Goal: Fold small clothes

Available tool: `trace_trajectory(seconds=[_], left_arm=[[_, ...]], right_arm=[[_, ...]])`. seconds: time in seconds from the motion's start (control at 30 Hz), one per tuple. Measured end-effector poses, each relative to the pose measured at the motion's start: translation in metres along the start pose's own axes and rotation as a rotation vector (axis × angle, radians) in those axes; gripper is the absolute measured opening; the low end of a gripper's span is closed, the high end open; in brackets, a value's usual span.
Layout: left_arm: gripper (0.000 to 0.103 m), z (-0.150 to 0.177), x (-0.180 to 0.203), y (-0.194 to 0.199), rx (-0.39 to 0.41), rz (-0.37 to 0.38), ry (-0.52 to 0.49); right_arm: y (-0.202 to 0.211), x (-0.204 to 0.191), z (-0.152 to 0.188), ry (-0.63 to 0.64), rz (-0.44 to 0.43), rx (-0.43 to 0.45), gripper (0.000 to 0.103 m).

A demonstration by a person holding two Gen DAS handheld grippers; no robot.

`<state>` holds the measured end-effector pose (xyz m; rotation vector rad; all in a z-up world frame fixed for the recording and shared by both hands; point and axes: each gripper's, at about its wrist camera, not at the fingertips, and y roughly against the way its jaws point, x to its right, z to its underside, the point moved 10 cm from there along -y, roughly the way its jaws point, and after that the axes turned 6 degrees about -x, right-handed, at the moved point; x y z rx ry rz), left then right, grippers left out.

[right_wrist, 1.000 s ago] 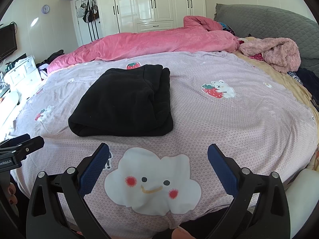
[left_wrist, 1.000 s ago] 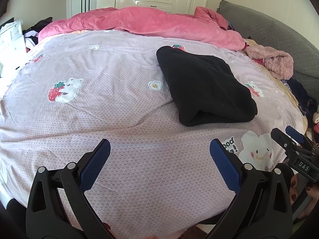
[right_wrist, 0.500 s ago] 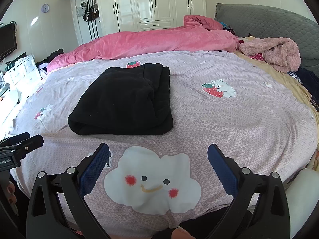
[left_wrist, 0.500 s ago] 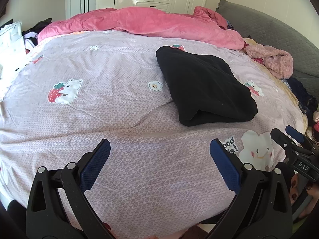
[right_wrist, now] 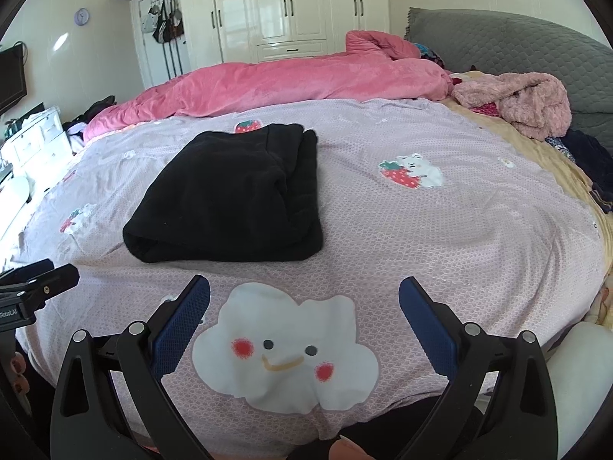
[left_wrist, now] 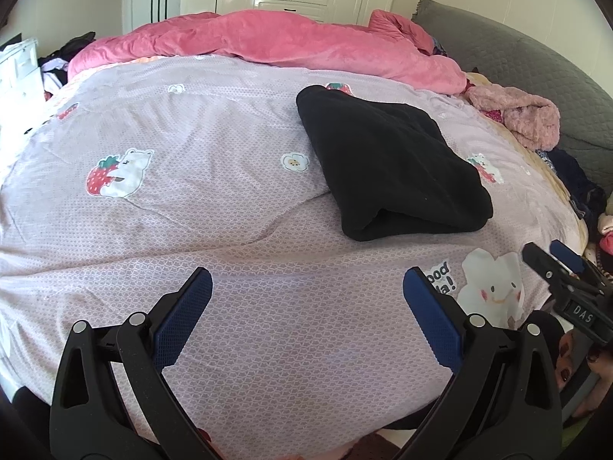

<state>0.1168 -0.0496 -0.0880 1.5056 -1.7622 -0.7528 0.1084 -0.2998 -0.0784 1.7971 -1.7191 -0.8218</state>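
A black garment (left_wrist: 390,165) (right_wrist: 233,195) lies folded into a thick rectangle on the lilac patterned bedsheet (left_wrist: 214,199). My left gripper (left_wrist: 306,299) hovers open over the near edge of the bed, well short of the garment and to its left, with nothing between its blue pads. My right gripper (right_wrist: 304,303) is also open, above the white cloud print (right_wrist: 283,349), just in front of the garment. In the left wrist view the right gripper (left_wrist: 555,257) shows at the far right edge; in the right wrist view the left gripper (right_wrist: 38,280) shows at the far left edge.
A pink duvet (left_wrist: 291,46) is bunched along the far side of the bed. A fluffy pink garment (right_wrist: 525,103) and dark clothes (right_wrist: 590,161) lie at the right by the grey headboard (right_wrist: 509,46). White wardrobes (right_wrist: 291,11) stand behind.
Both grippers have stayed open and almost still. The views have shifted only slightly, and the black garment has not moved.
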Motion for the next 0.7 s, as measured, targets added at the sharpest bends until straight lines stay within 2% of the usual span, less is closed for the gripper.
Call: trace_trajectory(seconds=[0.07,0.17,0.27,0.33,0.47,0.53,0.6,0.7], left_arm=[[0.094,-0.002,-0.005,0.001,0.004,-0.031,-0.014],[0.094,-0.003,-0.015,0.004,0.003,0.018,0.035],[0.094,-0.006,-0.042,0.004,-0.002,0.009,0.089],[0.094,-0.011,-0.074,0.007,0.010,-0.017,0.131],[0.094,-0.020,-0.168,0.016,0.011,-0.129,0.279],[0.094,-0.022,-0.227,0.025,0.010,-0.214,0.346],[0.094,-0.025,-0.295,0.037,0.014,-0.347,0.401],[0.094,-0.029,-0.371,0.053,0.016,-0.486,0.460]], right_arm=[[0.003,0.011,0.001,-0.029,0.023,0.009,0.098],[0.010,0.043,0.006,-0.103,0.091,0.017,0.098],[0.024,0.102,0.019,-0.231,0.184,0.024,0.098],[0.036,0.142,0.030,-0.297,0.252,0.039,0.098],[0.069,0.262,0.073,-0.479,0.467,0.038,0.098],[0.085,0.315,0.099,-0.573,0.569,0.025,0.098],[0.102,0.378,0.136,-0.680,0.675,-0.022,0.099],[0.115,0.437,0.175,-0.751,0.781,-0.086,0.099]])
